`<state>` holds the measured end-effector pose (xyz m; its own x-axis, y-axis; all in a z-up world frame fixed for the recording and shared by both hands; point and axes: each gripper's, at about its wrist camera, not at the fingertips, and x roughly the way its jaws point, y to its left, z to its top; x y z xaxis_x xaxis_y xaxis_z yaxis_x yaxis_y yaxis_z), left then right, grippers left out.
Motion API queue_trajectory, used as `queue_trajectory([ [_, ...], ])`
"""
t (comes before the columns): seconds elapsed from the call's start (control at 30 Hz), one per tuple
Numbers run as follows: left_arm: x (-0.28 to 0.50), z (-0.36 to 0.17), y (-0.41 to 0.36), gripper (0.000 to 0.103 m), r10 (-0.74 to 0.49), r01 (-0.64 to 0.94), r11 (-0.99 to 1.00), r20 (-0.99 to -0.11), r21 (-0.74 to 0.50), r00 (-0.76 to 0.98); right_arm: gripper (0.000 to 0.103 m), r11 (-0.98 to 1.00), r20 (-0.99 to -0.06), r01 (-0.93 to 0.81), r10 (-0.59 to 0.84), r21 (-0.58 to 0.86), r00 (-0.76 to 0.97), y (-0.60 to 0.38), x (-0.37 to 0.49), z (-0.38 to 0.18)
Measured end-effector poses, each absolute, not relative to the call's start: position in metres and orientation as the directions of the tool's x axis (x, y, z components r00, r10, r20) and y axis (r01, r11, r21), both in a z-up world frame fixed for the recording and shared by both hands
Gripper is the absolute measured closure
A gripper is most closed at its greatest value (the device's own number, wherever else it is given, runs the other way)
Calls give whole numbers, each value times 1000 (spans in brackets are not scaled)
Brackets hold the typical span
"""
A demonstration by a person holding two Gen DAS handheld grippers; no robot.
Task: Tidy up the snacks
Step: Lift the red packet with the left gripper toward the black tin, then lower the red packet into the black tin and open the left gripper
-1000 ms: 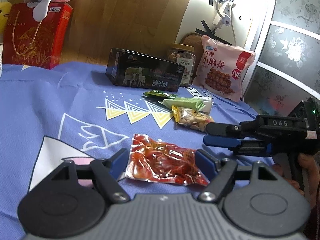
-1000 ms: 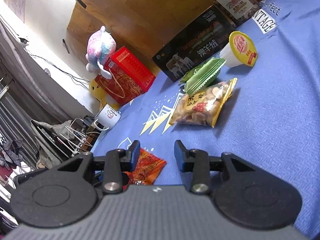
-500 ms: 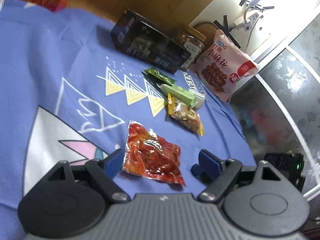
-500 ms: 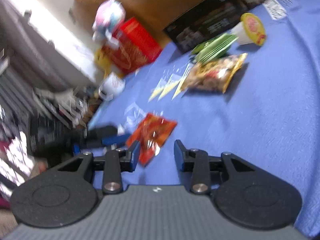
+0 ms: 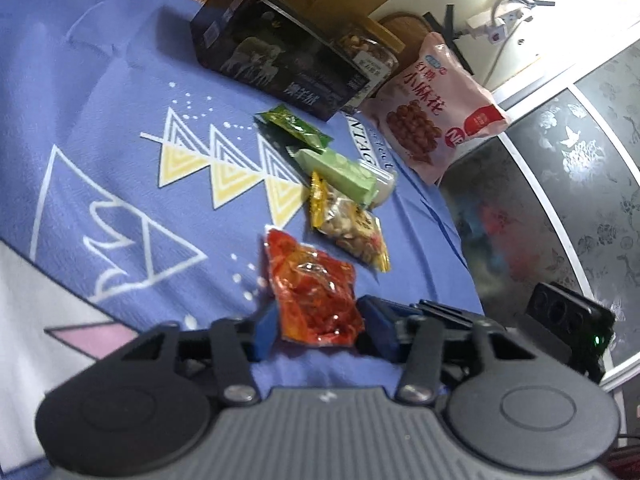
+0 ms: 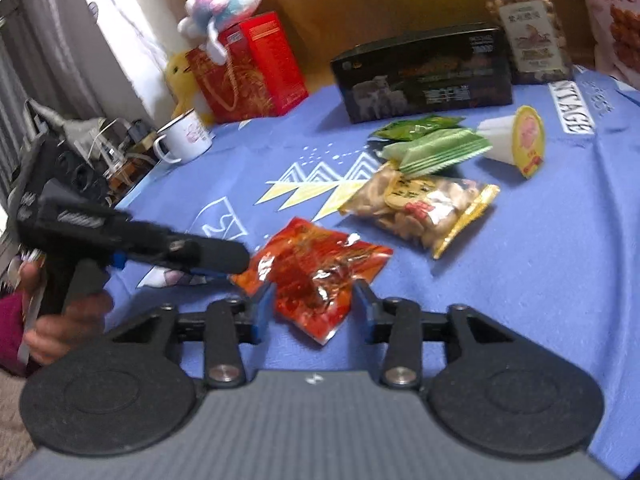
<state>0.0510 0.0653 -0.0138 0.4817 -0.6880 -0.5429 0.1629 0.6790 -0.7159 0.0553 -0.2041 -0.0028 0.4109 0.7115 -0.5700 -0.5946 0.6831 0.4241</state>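
Note:
A red foil snack packet (image 5: 314, 294) lies flat on the blue cloth (image 5: 120, 128). My left gripper (image 5: 318, 330) is open, its blue fingers on either side of the packet's near end. My right gripper (image 6: 314, 310) is open too, straddling the same packet (image 6: 316, 268) from the other side. The left gripper's body (image 6: 132, 240) reaches in at the packet's left edge in the right wrist view. Beyond lie a yellow nut packet (image 5: 350, 228), a pale green packet (image 5: 340, 170), a dark green packet (image 5: 294, 126) and a jelly cup (image 6: 516, 140).
At the back stand a black box (image 5: 280, 68), a nut jar (image 6: 526, 24) and a pink snack bag (image 5: 432, 108). A red gift box (image 6: 248, 64) with plush toys and a white mug (image 6: 182, 142) sit at the far left. A dark cabinet (image 5: 568, 184) borders the right.
Both grippers have closed in on the red packet from opposite sides. The left gripper's fingers have narrowed around it. The right gripper swung round to face it.

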Motion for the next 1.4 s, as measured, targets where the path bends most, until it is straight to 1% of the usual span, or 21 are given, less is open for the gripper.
queue_trajectory([
  [0.03, 54, -15, 66, 65, -699, 158, 667, -538, -728, 470, 49, 681, -573, -601, 711, 419, 406, -203, 55, -3],
  [0.07, 57, -16, 66, 75, -715, 165, 653, -530, -739, 456, 49, 683, -577, -602, 708, 413, 407, -202, 55, -3],
  [0.1, 59, -16, 65, 80, -725, 178, 647, -525, -742, 446, 49, 684, -580, -601, 707, 413, 405, -201, 55, -2],
  [0.23, 70, -11, 63, 80, -752, 213, 623, -501, -753, 429, 49, 686, -574, -550, 717, 478, 396, -209, 60, -3],
  [0.27, 74, -13, 63, 79, -755, 208, 621, -503, -756, 421, 49, 682, -563, -533, 724, 500, 399, -212, 60, -4],
  [0.3, 80, -17, 60, 80, -752, 195, 629, -525, -753, 400, 48, 678, -549, -522, 731, 517, 405, -215, 58, -5],
  [0.33, 84, -24, 57, 83, -759, 177, 625, -539, -760, 365, 48, 672, -534, -514, 739, 533, 411, -217, 57, -7],
  [0.37, 85, -29, 55, 89, -768, 165, 615, -537, -771, 349, 48, 665, -519, -505, 746, 550, 418, -219, 55, -9],
  [0.47, 78, -27, 54, 92, -760, 174, 621, -532, -764, 373, 49, 665, -496, -477, 747, 575, 443, -224, 51, -10],
  [0.57, 71, -30, 63, 93, -789, 131, 562, -481, -817, 383, 49, 666, -495, -496, 746, 558, 445, -232, 44, -8],
  [0.67, 63, -36, 72, 94, -847, 98, 433, -367, -896, 384, 46, 646, -480, -507, 763, 570, 433, -236, 43, -9],
  [0.7, 59, -34, 73, 94, -855, 104, 410, -342, -906, 389, 43, 637, -471, -514, 771, 575, 428, -236, 44, -9],
  [0.87, 49, -23, 69, 94, -858, 146, 387, -298, -910, 418, 42, 504, -371, -515, 862, 693, 345, -240, 53, -16],
  [0.9, 49, -23, 68, 94, -856, 149, 391, -300, -908, 421, 47, 479, -353, -505, 876, 718, 329, -240, 55, -18],
  [0.97, 51, -21, 66, 93, -836, 144, 435, -340, -889, 431, 59, 454, -332, -492, 888, 743, 318, -242, 57, -20],
  [1.0, 53, -19, 65, 92, -825, 141, 462, -365, -876, 432, 69, 455, -333, -496, 888, 739, 318, -241, 57, -20],
  [1.03, 56, -18, 64, 92, -814, 140, 485, -388, -863, 432, 75, 465, -340, -500, 883, 730, 324, -241, 57, -19],
  [1.13, 67, -10, 60, 92, -804, 162, 517, -411, -841, 429, 80, 492, -355, -520, 869, 698, 345, -240, 58, -12],
  [1.27, 91, 19, 58, 91, -781, 239, 570, -427, -786, 456, 80, 520, -354, -555, 853, 650, 384, -236, 75, 7],
  [1.4, 129, 53, 61, 88, -744, 295, 622, -431, -726, 510, 80, 547, -336, -589, 835, 595, 435, -228, 111, 33],
])
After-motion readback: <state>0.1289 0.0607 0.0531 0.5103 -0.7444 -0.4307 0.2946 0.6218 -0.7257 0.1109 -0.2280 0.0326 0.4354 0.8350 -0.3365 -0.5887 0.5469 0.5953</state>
